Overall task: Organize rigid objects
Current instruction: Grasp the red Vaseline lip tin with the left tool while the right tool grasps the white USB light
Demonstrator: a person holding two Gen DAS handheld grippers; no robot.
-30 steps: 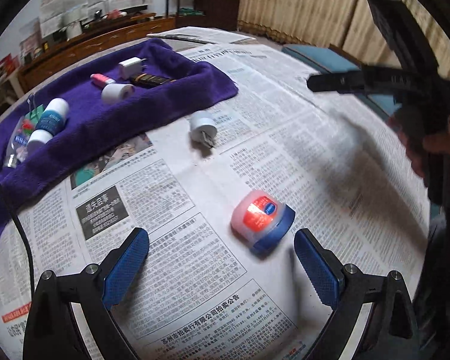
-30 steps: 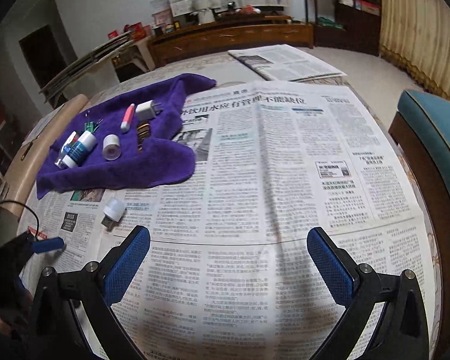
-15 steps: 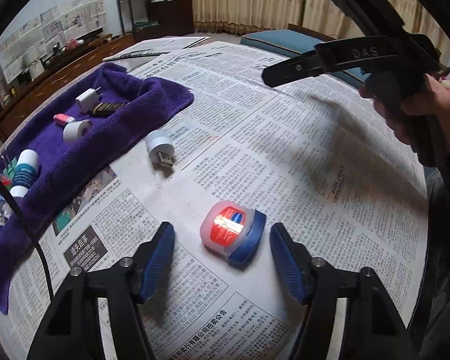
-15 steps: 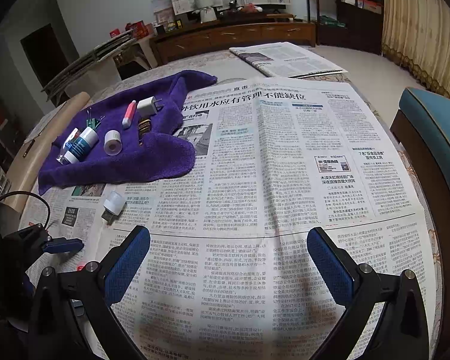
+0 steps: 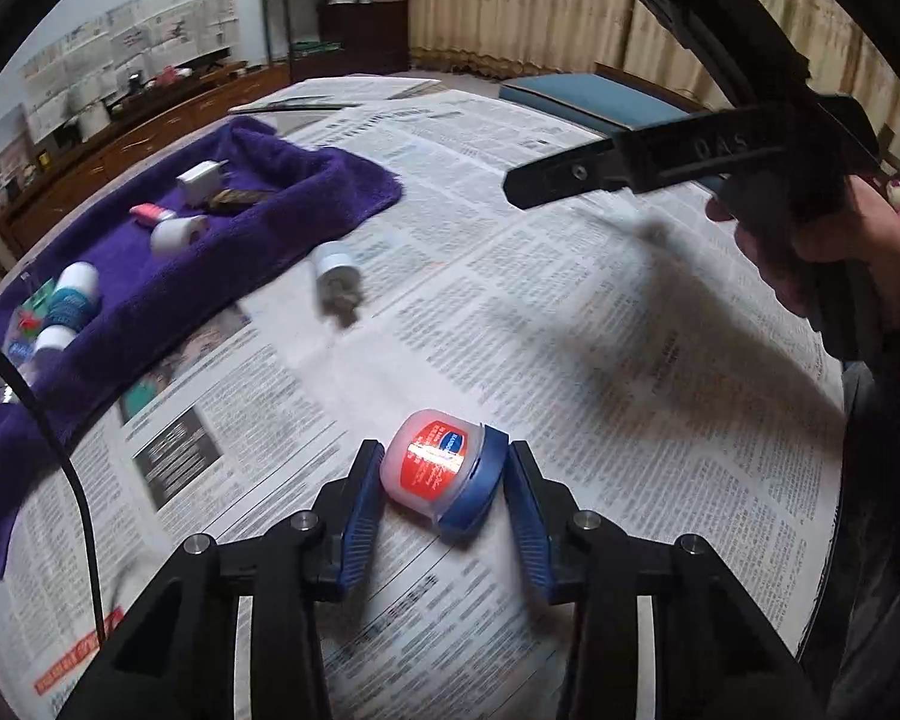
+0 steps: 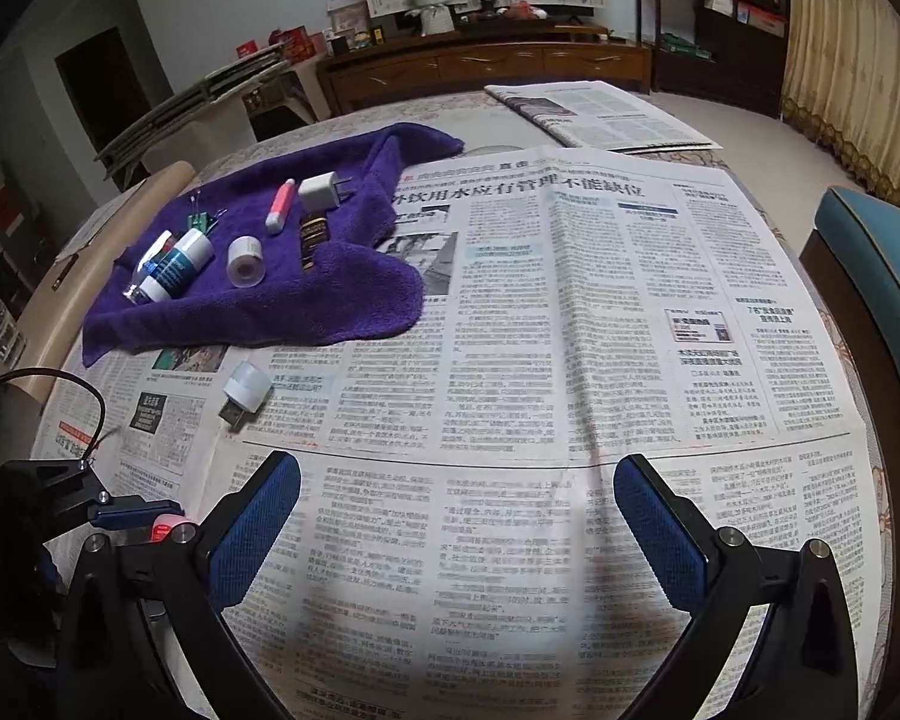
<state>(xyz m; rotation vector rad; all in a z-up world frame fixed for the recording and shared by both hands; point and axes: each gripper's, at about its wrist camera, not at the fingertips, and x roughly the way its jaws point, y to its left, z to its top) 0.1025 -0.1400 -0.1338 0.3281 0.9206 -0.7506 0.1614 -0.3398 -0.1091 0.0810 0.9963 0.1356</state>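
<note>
I see a living room with a long wooden sideboard against the far wall, newspaper sheets pinned above it, and beige curtains down the right side. In front of me the table is covered with spread newspaper.

A purple towel lies on the far left part of the paper. On it I count a white charger plug, a pink-and-white tube, a small dark bottle, a white roll and a teal-and-white bottle lying on its side, with green clips just beyond it. A little white USB night light sits on the newspaper near the towel's front edge, apart from everything else.

My left claw has just been closing, and its blue pads now bracket a small red-labelled jar with a blue lid. The jar rests on the newspaper, tilted onto its side. The left pad appears to touch its pale base, and the right pad sits at the blue lid, though I can't quite tell whether it is pressing yet.

My right claw stands wide over bare newsprint, with nothing between its pads. From the left camera I see it in a hand above the table's right part.
</note>
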